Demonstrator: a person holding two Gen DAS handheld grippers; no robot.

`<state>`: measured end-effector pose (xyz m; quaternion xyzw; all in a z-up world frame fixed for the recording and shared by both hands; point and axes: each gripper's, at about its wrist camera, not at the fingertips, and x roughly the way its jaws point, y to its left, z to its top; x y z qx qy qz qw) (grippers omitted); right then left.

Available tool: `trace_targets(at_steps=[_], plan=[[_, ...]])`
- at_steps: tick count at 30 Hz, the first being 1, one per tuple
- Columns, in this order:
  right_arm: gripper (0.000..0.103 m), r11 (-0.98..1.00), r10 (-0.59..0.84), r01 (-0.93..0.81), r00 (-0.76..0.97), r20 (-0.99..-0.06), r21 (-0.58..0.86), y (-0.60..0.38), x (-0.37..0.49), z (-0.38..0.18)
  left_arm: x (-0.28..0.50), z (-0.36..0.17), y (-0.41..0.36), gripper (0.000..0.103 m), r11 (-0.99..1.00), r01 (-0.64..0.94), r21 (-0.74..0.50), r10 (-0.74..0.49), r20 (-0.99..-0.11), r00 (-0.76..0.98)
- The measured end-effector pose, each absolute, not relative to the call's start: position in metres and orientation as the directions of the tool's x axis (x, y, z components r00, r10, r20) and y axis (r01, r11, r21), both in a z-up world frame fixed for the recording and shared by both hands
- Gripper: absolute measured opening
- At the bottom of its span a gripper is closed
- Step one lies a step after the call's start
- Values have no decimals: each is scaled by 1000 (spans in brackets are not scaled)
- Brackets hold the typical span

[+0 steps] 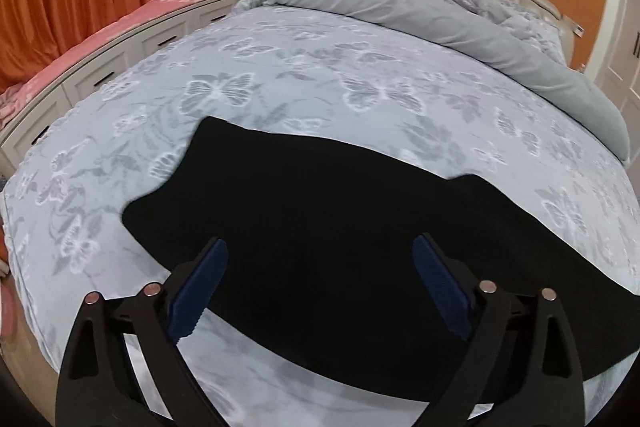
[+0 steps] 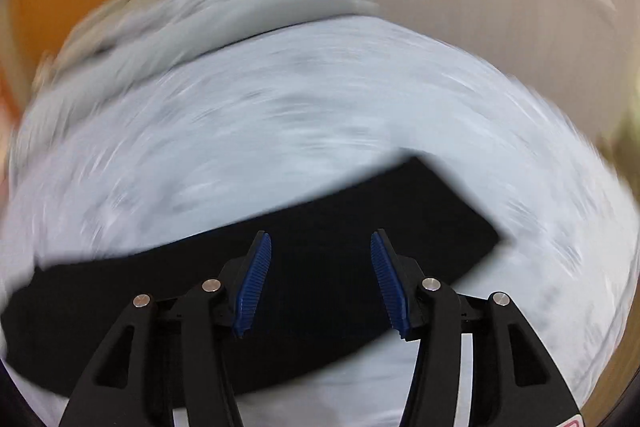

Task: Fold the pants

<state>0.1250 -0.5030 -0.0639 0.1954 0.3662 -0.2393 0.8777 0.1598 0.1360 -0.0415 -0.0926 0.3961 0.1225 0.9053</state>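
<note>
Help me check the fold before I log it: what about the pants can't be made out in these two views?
- Left wrist view: the pants are one flat black shape; seams, layers and waistband don't show, and the right end runs off the frame.
- Right wrist view: motion blur smears the bedspread; the pants' left end is cut by the edge.
- Both views: the gripper arms cover the pants' near edge.

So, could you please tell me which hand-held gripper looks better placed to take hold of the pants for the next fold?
Probably the left hand-held gripper: it hangs wide open over the black pants near their end. The right hand-held gripper is open too, but its view is blurred.
</note>
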Motion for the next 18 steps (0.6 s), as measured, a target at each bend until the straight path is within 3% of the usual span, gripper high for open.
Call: trace_targets(at_steps=[3, 7, 14, 15, 16, 18], plan=[[51, 739, -276, 636, 585, -762, 221, -574, 85, -87, 159, -45, 112, 92, 966, -251, -67, 120, -740, 662], [51, 752, -186, 587, 625, -758, 299, -603, 78, -110, 164, -53, 79, 93, 981, -185, -58, 84, -735, 673], [49, 812, -198, 543, 601, -774, 215, -600, 107, -128, 169, -63, 50, 93, 992, -118, -51, 45, -724, 688], [24, 819, -212, 539, 605, -768, 198, -597, 109, -128, 171, -64, 50, 93, 992, -113, -49, 42, -727, 686], [15, 831, -216, 523, 617, -757, 189, -594, 110, -124, 173, -66, 50, 93, 992, -116, -41, 49, -730, 681], [13, 843, -222, 499, 661, -717, 199, -588, 108, -109, 175, -68, 50, 93, 992, -122, -42, 52, -737, 673]])
